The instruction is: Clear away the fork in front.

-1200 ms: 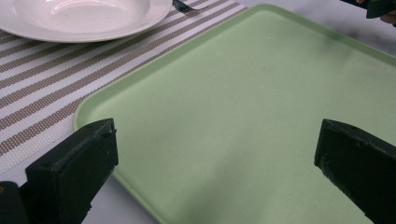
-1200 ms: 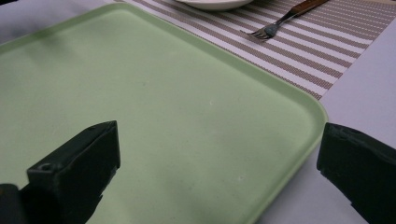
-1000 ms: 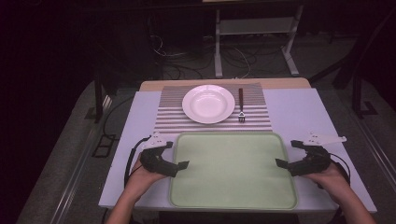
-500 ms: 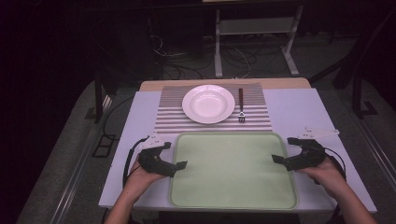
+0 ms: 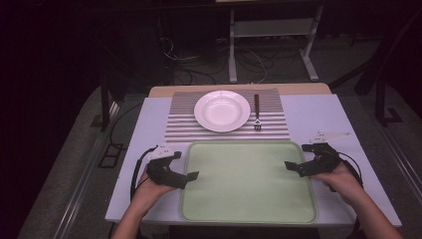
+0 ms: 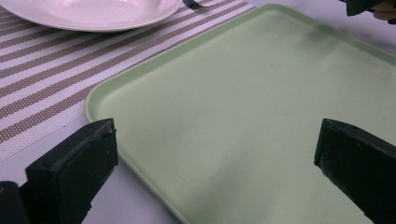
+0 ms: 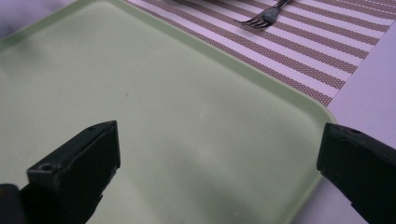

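Because both pairs of jaws stood wide apart and held nothing, the flat pale-green rectangular plastic tray point(image 5: 249, 184) lay free on the white-topped table point(image 5: 318, 114), at its near edge, and any fault would likely come at the moment of gripping. The left gripper point(image 5: 185, 175) hung at the tray's left rim and the right gripper point(image 5: 292, 166) at its right rim, each angled inward over the tray. Judging from that, the low rim offered little to bite; if one side closed before the other, or caught only the lip, the tray could tilt, slip out, or slide forward. Just beyond the tray's far edge lay a brown-and-white striped woven placemat point(image 5: 179, 124), so a forward shove might ruck it and jostle the round white ceramic plate point(image 5: 222, 110) on it, or the small dark-handled metal fork point(image 5: 257, 113) just right of that plate. Beyond the tray and table the room was dark, with a grey floor, loose cables and a pale metal stand.
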